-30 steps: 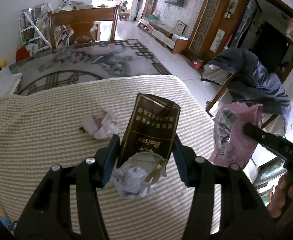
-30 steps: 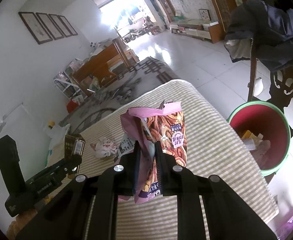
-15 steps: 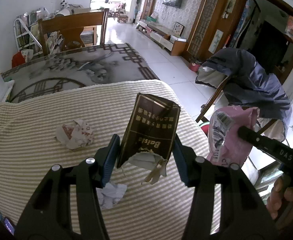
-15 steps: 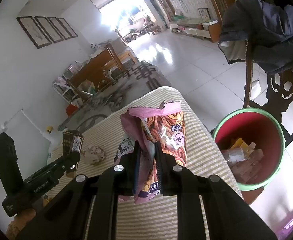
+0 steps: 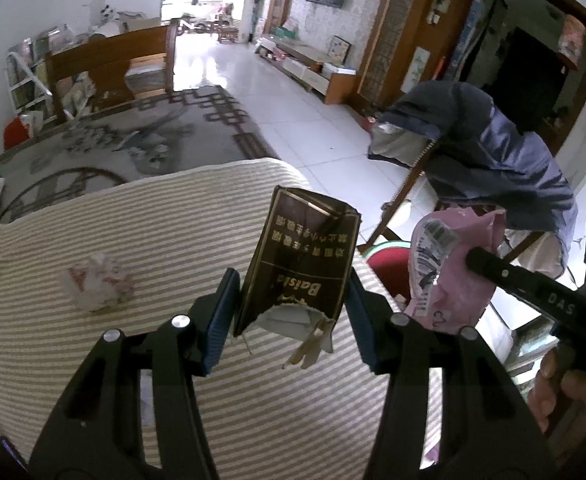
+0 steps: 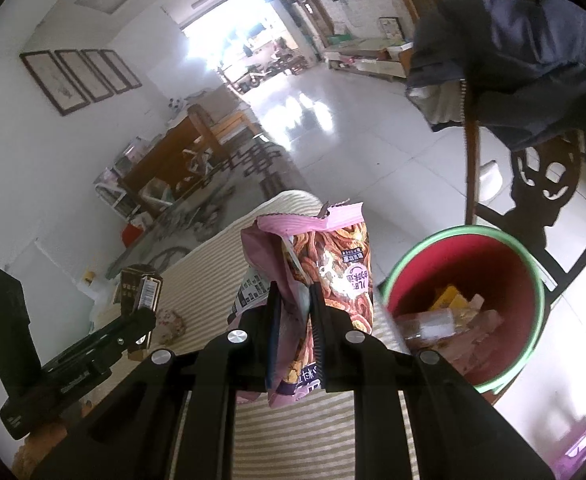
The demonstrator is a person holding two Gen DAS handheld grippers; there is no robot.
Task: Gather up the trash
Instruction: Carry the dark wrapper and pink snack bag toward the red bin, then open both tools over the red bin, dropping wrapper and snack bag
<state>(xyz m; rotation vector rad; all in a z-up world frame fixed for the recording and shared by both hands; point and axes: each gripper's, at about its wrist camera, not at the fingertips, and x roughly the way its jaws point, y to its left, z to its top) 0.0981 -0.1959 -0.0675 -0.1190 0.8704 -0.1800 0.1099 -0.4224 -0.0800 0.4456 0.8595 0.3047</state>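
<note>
Both fisheye views look forward and down along their own fingers, close over the striped tablecloth — the right one angled toward the red bin; each catches the other gripper, seemingly alongside

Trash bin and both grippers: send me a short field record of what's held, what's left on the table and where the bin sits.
left gripper: jaws shut on dark cigarette pack, torn end down
right gripper: jaws shut on pink snack bag
trash bin: red with green rim, on the floor past the table edge, already holds wrappers
left on table: crumpled wrapper on striped tablecloth
chair: behind the bin, jacket draped over it
</note>
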